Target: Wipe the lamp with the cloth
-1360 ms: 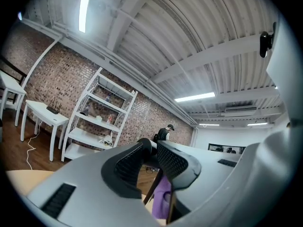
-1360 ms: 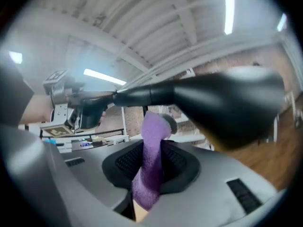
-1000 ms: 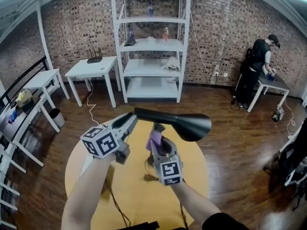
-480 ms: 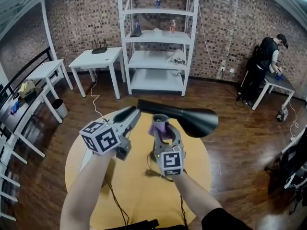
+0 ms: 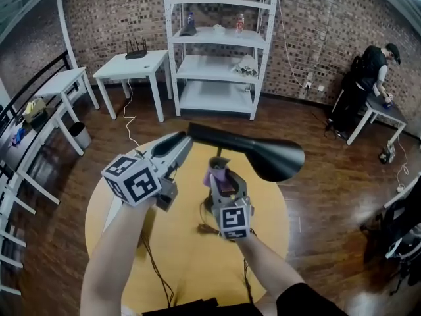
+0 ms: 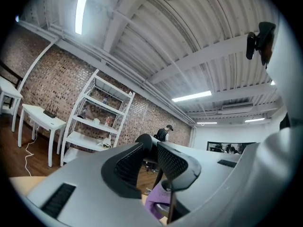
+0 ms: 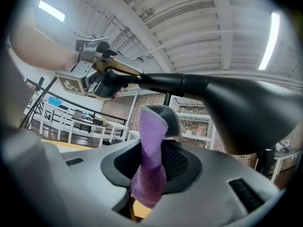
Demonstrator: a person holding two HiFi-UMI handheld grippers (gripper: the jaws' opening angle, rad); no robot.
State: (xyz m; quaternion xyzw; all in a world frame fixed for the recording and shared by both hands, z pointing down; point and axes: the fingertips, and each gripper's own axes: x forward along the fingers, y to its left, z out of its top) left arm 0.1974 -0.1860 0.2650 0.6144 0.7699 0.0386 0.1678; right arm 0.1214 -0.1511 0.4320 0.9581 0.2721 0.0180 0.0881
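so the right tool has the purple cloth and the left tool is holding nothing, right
No: the right tool does hold the purple cloth, but the left tool is clamped on the black lamp, as the left gripper view shows.

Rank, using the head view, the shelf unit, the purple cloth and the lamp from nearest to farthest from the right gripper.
1. purple cloth: between the jaws of the right gripper, which have just been opening slightly.
2. lamp: its shade is just above, to the right.
3. shelf unit: far back in the room.
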